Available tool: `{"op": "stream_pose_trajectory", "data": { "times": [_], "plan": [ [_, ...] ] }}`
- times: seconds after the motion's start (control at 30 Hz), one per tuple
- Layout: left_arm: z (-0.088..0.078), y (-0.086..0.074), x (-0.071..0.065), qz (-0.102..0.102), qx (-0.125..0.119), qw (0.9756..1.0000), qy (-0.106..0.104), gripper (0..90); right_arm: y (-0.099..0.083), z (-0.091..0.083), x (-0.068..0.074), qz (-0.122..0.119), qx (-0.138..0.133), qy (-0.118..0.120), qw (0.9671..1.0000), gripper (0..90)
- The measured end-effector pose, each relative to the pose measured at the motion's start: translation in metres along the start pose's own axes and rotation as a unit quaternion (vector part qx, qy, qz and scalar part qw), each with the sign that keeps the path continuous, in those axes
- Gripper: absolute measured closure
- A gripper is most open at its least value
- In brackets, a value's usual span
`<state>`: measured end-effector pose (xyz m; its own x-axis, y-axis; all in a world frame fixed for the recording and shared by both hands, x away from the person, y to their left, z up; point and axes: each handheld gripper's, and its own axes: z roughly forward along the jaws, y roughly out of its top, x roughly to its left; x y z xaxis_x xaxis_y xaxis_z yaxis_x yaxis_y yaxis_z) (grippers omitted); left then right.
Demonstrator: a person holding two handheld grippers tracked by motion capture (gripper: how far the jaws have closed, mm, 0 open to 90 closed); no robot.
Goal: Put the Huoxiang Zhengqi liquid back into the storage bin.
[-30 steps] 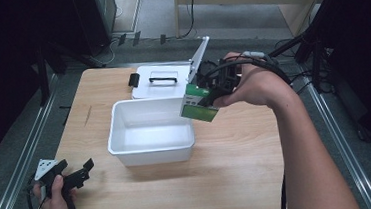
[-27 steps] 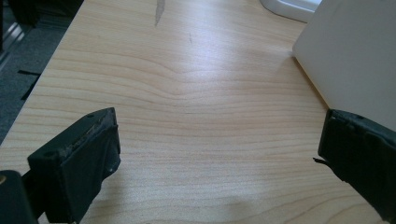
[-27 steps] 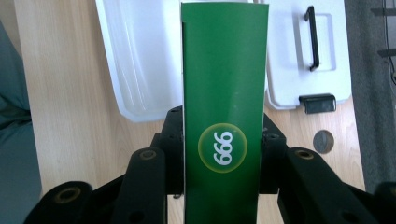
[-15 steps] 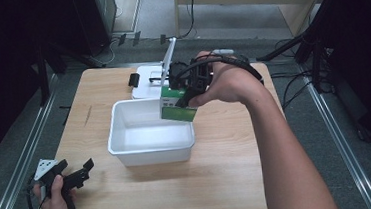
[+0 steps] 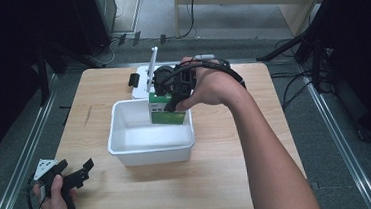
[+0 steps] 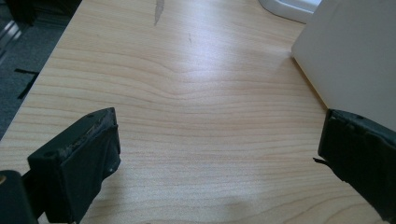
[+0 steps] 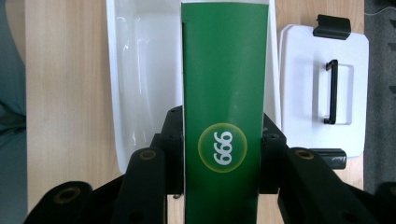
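A green box [image 5: 166, 108] is clamped between the fingers of the right gripper [image 5: 172, 93], which is held over the far right corner of the white bin [image 5: 127, 151]. The box is seen partly inside the bin's opening, its lower part below the rim; whether it touches the bottom cannot be told. In the right gripper view the box [image 7: 224, 93] stands between the two black fingers [image 7: 170, 140], both pressed to its sides, and a round yellow-ringed mark with white figures is shown on its face. Beyond it the bin's inside [image 7: 144, 84] and the white lid [image 7: 322, 88] with its black handle are seen, the lid lying flat on the surface just beside the bin.

The left gripper [image 5: 74, 176] is held low at the near left corner of the surface [image 5: 229, 181], well apart from the bin. Its fingers [image 6: 79, 158] are spread wide with nothing between them, over bare wood, the bin's wall [image 6: 355, 60] just beside one.
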<state>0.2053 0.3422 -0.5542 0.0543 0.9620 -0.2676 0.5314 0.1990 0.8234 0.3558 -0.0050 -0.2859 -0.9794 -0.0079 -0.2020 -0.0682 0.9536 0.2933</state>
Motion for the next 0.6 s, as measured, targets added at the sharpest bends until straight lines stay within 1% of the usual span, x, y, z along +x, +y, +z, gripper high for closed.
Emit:
{"op": "stream_pose_trajectory", "data": {
  "times": [0.17,0.2,0.27,0.3,0.37,0.4,0.43,0.47,0.53,0.57,0.6],
  "plan": [
    [0.000,0.000,0.000,-0.001,0.000,1.0000,0.000,0.0,-0.002,0.010,-0.001,-0.002,0.009,0.004,0.9999,64.5],
    [0.000,0.000,0.000,-0.003,-0.002,1.0000,0.000,0.0,-0.002,0.013,-0.002,-0.010,0.008,0.003,0.9999,64.5],
    [0.000,0.000,0.000,-0.003,-0.001,1.0000,0.000,0.0,-0.003,0.015,-0.001,-0.005,0.013,0.000,0.9999,64.5],
    [0.000,0.000,0.000,-0.003,-0.001,1.0000,0.000,0.0,-0.004,0.018,-0.002,-0.005,0.019,-0.001,0.9998,64.5],
    [0.000,0.000,0.000,-0.002,-0.001,1.0000,0.000,0.0,-0.005,0.023,-0.003,-0.014,0.015,0.001,0.9998,64.5],
    [0.000,0.000,0.000,-0.002,0.000,1.0000,0.000,0.0,-0.006,0.024,-0.002,-0.008,0.020,0.000,0.9998,64.5],
    [0.000,0.000,0.000,-0.002,0.000,1.0000,0.000,0.0,-0.006,0.024,-0.002,-0.008,0.020,0.000,0.9998,64.5],
    [0.000,0.000,0.000,-0.001,0.000,1.0000,0.000,0.0,-0.006,0.028,-0.002,-0.012,0.019,-0.001,0.9997,64.5],
    [0.000,0.000,0.000,0.000,0.001,1.0000,-0.001,0.0,-0.007,0.031,-0.001,-0.007,0.026,-0.001,0.9996,64.5],
    [0.000,0.000,0.000,0.000,0.001,1.0000,-0.001,0.0,-0.007,0.033,-0.002,-0.014,0.025,-0.001,0.9996,64.5],
    [0.000,0.000,0.000,0.000,0.001,1.0000,-0.001,0.0,-0.008,0.035,-0.002,-0.013,0.028,-0.003,0.9995,64.5]
  ]
}}
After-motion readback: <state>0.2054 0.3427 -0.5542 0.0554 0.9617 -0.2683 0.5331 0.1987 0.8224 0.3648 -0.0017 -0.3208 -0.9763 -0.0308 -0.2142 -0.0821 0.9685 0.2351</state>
